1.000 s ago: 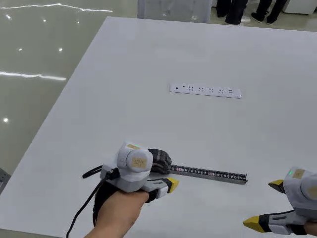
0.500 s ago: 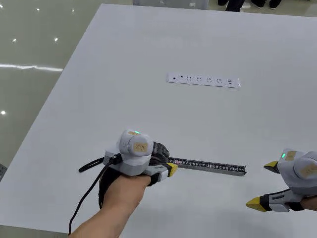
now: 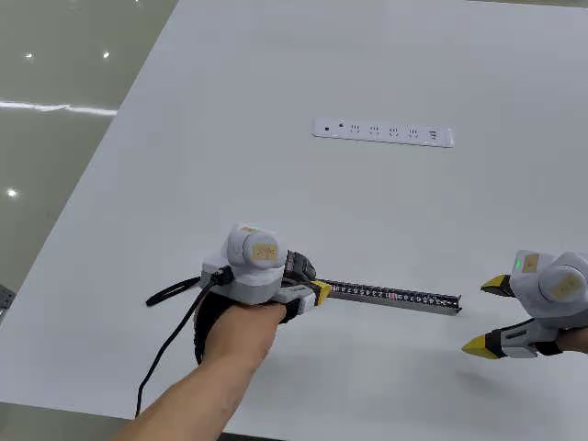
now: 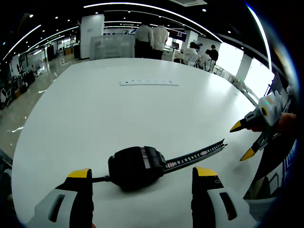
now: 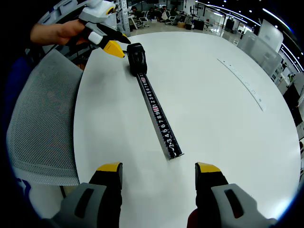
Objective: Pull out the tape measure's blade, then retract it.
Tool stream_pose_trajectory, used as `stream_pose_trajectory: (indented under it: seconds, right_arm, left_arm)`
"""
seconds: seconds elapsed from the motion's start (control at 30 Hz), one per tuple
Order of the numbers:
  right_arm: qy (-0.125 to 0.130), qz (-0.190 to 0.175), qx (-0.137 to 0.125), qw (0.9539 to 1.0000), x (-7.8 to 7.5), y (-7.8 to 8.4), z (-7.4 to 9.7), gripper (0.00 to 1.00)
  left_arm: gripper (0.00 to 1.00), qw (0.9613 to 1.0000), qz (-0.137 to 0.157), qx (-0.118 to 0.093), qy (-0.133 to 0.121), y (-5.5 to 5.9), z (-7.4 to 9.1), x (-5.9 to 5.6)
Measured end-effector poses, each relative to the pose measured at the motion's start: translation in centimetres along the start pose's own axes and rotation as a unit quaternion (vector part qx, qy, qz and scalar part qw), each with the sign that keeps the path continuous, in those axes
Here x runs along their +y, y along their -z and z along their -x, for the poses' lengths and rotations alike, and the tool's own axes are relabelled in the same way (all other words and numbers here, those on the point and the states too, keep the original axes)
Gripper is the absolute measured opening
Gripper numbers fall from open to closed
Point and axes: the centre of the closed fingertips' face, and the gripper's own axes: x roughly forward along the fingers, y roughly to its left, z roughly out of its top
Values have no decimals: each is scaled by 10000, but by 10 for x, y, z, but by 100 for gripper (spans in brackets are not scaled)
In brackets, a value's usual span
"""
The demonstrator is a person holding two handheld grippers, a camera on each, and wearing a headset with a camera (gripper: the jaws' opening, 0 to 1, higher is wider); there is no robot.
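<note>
The tape measure [image 5: 137, 57] lay on the white tabletop [image 3: 276, 184] between the parted jaws of the left gripper [image 4: 141, 172], its blade [image 5: 156, 111] extended, tip just ahead of the right gripper [image 5: 158, 167], jaws spread

White left gripper [image 4: 141, 173], yellow-tipped fingers [image 4: 79, 174], trailing black cable [image 3: 165, 354]

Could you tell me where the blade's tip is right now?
In the head view, the blade tip lies on the table, right of centre, just short of the open right gripper.
</note>
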Motion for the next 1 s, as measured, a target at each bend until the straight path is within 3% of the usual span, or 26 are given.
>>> stream_pose_trajectory:
  seconds: [0.17, 0.57, 1.0]
  right_arm:
    - [-122, 245, 152, 9995, -5, 3, -8, 56]
    - [-390, 557, 231, 9974, -17, 7, -22, 46]
    - [-659, 1103, 322, 9912, -23, 5, -36, 32]
  left_arm:
    - [81, 9998, 206, 36, -25, 2, -8, 2]
    - [77, 9989, 449, 26, -132, 1, -18, 7]
    - [73, 9983, 548, 46, -205, 2, -29, 14]
